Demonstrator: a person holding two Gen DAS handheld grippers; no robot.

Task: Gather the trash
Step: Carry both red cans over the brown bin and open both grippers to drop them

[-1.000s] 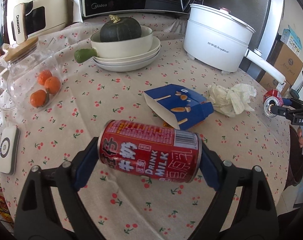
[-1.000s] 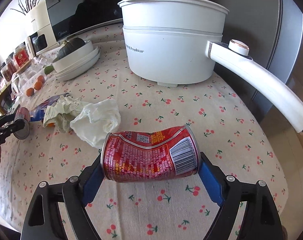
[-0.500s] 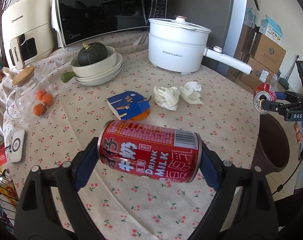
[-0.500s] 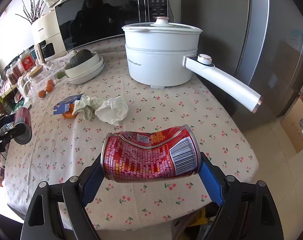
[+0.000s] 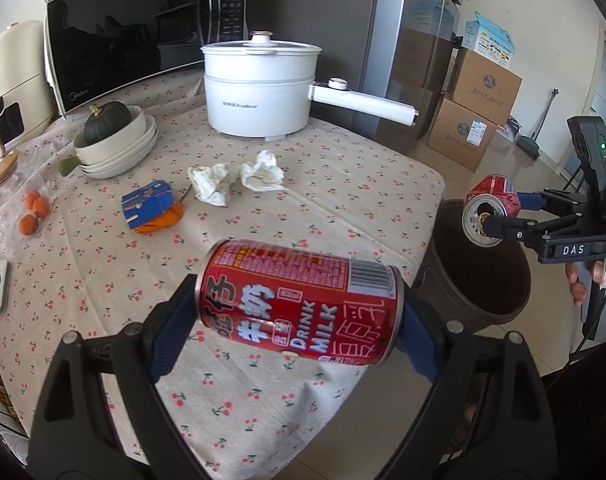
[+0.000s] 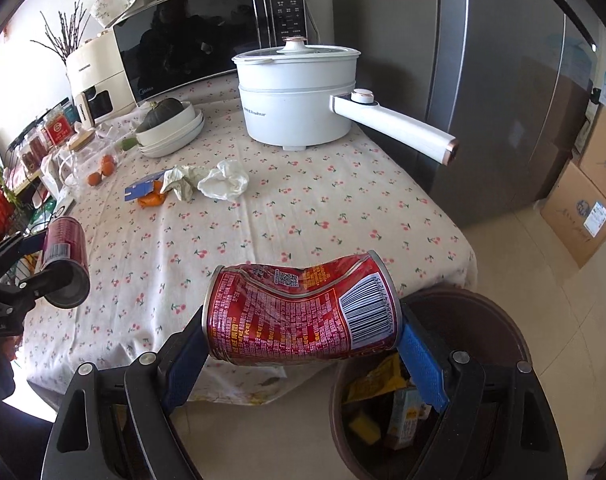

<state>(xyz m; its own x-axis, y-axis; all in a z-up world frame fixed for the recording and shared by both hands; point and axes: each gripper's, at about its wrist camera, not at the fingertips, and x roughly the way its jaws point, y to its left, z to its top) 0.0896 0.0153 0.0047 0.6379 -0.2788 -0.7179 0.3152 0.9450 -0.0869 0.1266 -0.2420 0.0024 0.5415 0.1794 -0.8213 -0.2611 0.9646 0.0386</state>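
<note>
Cans in both grippers. My left gripper (image 5: 299, 308) is clamped end to end on the milk can (image 5: 299, 306), long axis crosswise, over the table (image 5: 323, 200) near its edge. My right gripper (image 6: 303, 328) grips the dented can (image 6: 303, 312) the same way, just above the near rim of the brown bin (image 6: 483, 320). The bin lies to the right of my left gripper, so the right hand is nearer and I'd judge it drops first. Tissues (image 5: 239, 176) and a blue box (image 5: 149, 204) wait on the table.

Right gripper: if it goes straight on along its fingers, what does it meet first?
Probably the brown bin: the right gripper, shut on the dented can, points down near its rim, though depth is unclear.
</note>
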